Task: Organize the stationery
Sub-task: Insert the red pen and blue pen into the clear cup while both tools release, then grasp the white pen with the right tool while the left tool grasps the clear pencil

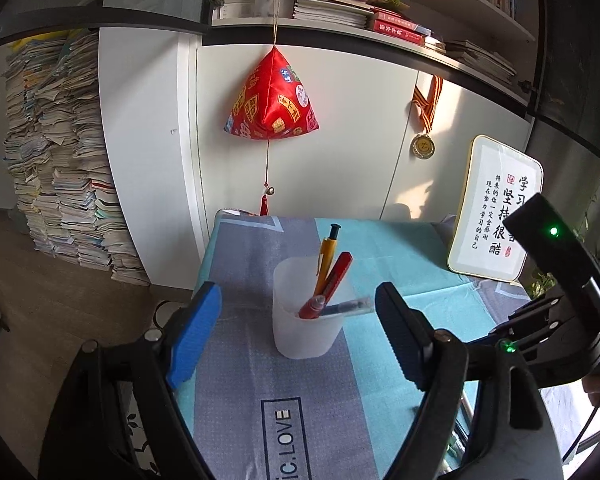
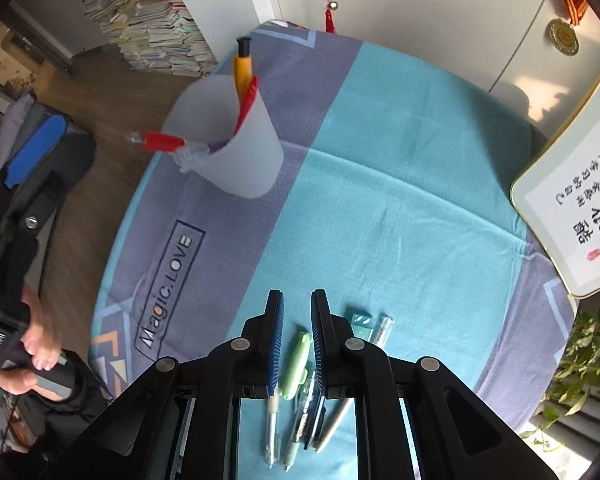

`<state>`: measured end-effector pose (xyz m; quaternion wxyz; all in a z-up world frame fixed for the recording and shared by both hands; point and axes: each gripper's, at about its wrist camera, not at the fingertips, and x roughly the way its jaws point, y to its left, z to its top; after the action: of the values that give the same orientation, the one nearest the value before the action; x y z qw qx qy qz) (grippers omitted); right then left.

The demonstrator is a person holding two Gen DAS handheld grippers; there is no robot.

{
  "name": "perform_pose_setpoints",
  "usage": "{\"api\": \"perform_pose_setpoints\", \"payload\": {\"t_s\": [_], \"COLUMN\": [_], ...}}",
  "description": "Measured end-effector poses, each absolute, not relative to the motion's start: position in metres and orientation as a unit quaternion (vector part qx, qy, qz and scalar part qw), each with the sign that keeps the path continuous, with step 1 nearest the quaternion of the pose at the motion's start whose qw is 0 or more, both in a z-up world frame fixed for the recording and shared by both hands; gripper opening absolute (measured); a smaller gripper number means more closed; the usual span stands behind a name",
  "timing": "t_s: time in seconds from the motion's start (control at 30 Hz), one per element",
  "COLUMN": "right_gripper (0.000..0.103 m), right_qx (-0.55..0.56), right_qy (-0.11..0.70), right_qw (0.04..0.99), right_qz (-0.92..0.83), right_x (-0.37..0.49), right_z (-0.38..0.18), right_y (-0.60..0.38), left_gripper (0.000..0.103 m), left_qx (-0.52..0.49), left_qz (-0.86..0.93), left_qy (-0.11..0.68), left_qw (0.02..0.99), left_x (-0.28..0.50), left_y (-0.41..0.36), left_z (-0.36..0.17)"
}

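A translucent white cup (image 1: 304, 332) stands on the blue and grey tablecloth (image 1: 260, 380), holding a yellow pen (image 1: 326, 256), a red pen (image 1: 338, 276), a red marker (image 1: 312, 308) and a clear pen (image 1: 352, 306). My left gripper (image 1: 298, 292) is open, its blue pads either side of the cup and apart from it. In the right wrist view the cup (image 2: 240, 152) stands far left. My right gripper (image 2: 296, 300) points down, shut with nothing held, above several loose pens (image 2: 300, 420), among them a green pen (image 2: 296, 360).
A framed calligraphy board (image 2: 572, 200) leans at the table's right edge, with a plant (image 2: 580, 360) beyond it. A teal eraser (image 2: 360, 320) lies next to the loose pens. A red ornament (image 1: 272, 96) hangs on the cabinet behind. A person's hand (image 2: 36, 352) grips the left handle.
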<state>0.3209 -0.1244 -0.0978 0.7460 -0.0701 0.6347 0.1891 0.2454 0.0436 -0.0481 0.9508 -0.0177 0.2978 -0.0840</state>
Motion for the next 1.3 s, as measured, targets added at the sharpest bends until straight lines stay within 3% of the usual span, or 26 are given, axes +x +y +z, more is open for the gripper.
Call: {"api": "perform_pose_setpoints", "payload": {"t_s": [1.03,1.3], "right_gripper": [0.013,0.013], "right_qx": [-0.051,-0.094], "right_qy": [0.594,0.562], "right_qw": [0.792,0.815], "right_qz": [0.127,0.106], "right_x": [0.202,0.183], "right_z": [-0.160,-0.168], "right_y": [-0.201,-0.185], "left_gripper": [0.081,0.081], "left_qx": [-0.038,-0.035], "left_qz": [-0.109,-0.142], "left_qy": [0.401,0.412], "left_qw": [0.909,0.899], "left_x": [0.139,0.124], "left_y": [-0.010,-0.028], "left_z": [-0.141,-0.152]}}
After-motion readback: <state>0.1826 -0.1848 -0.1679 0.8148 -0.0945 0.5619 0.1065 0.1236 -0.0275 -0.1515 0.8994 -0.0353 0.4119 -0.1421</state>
